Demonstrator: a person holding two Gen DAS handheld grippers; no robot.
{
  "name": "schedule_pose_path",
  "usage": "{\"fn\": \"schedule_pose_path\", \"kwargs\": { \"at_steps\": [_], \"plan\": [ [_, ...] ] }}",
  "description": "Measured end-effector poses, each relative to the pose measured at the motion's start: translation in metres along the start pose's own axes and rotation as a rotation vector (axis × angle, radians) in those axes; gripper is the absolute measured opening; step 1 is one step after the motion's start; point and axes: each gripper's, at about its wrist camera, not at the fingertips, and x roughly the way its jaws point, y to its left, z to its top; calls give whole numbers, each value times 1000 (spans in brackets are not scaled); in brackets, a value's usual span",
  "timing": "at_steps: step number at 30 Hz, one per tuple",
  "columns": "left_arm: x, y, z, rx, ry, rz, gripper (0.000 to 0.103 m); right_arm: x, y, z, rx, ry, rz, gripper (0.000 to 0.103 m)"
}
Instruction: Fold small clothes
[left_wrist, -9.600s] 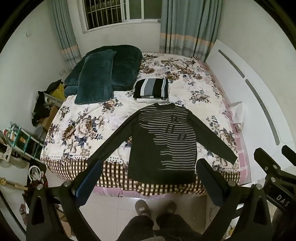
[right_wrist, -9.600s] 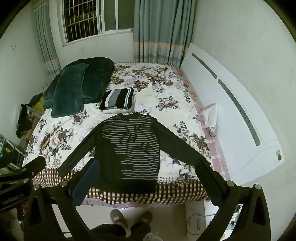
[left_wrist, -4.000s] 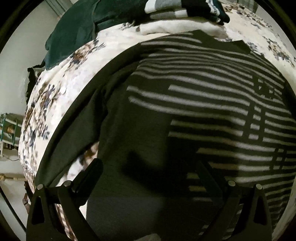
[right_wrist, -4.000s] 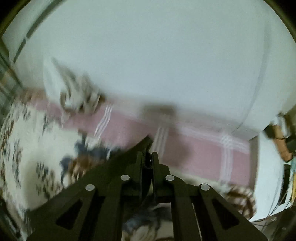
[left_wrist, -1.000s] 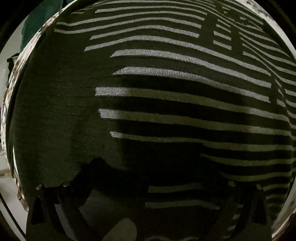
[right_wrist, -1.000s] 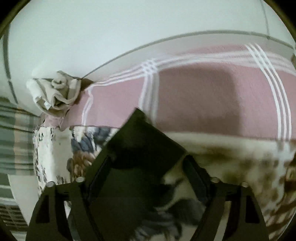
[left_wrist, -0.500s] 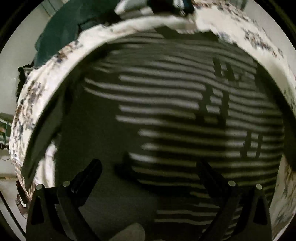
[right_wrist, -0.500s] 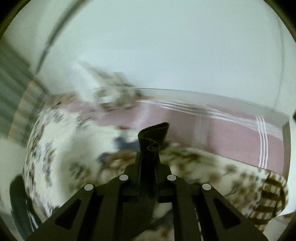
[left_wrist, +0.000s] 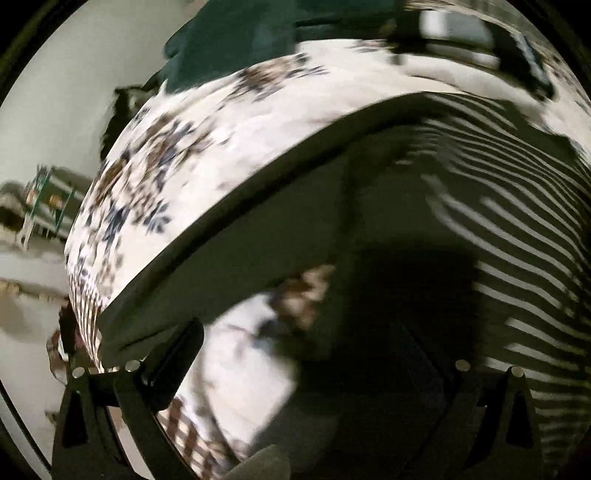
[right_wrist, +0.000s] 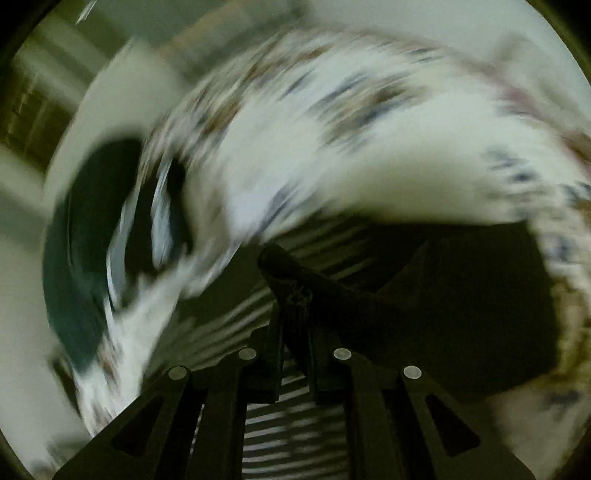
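A dark sweater (left_wrist: 480, 229) with grey stripes lies flat on the floral bed sheet (left_wrist: 221, 147). Its left sleeve (left_wrist: 229, 236) runs diagonally from the lower left toward the shoulder. My left gripper (left_wrist: 295, 347) hovers open above the gap between that sleeve and the body, with nothing between its fingers. In the blurred right wrist view my right gripper (right_wrist: 295, 299) is shut on the cuff of the right sleeve (right_wrist: 443, 314). The sleeve trails off to the right above the sweater's striped body (right_wrist: 288, 435).
A stack of folded striped clothes (left_wrist: 480, 33) lies beyond the sweater's collar, next to a dark green blanket (left_wrist: 240, 33). The bed's checked edge (left_wrist: 184, 432) drops to the floor at the lower left, where a small rack (left_wrist: 40, 206) stands.
My left gripper rose and swung left, from the sweater's striped body to its left sleeve. My right gripper shut on the right cuff and carried it from the bed's edge over the body.
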Motion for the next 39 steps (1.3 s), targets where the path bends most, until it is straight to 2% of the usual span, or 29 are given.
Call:
{"fn": "schedule_pose_path", "kwargs": {
  "at_steps": [4,6,10,12,14,15,16,17,18,19,21,25,27,31,33,35,37,38,39],
  "plan": [
    [15,33,8,-53,7,-2,103,63,108,-54,-220,73,-17,10],
    [22,48,13,-70,9,-6,103,78,146,-79,-296,96,-8,10],
    [30,67,18,-97,15,-22,103,96,195,-128,-442,143,-36,10],
    [34,78,20,-111,21,-35,103,105,201,-140,-506,161,-74,11],
    [35,88,22,-121,25,-48,103,107,198,-143,-521,197,-71,13],
    [34,96,21,-129,25,-57,103,104,194,-140,-499,234,-33,21],
    [33,105,19,-137,23,-68,103,100,188,-137,-472,269,11,41],
    [32,114,17,-145,23,-77,103,91,178,-134,-430,299,60,54],
    [31,126,12,-155,24,-87,103,78,166,-131,-386,297,90,72],
    [31,139,7,-168,32,-96,103,64,153,-129,-351,283,99,77],
    [34,167,-7,-211,65,-123,103,38,127,-126,-303,269,81,81],
    [48,241,-43,-386,169,-161,103,4,75,-130,-207,263,2,82],
    [57,278,-60,-469,195,-152,103,-2,54,-130,-179,263,-36,82],
    [89,336,-85,-613,243,-165,103,9,25,-142,-136,302,-112,82],
    [111,351,-88,-645,257,-175,101,17,18,-147,-108,326,-117,82],
    [132,355,-85,-635,284,-158,100,25,16,-153,-84,347,-109,82],
    [149,352,-77,-628,280,-193,86,31,19,-157,-81,358,-111,82],
    [150,349,-72,-616,268,-196,67,32,22,-158,-87,359,-116,82],
    [146,341,-61,-579,223,-209,40,34,24,-159,-102,358,-123,82]
  ]
}}
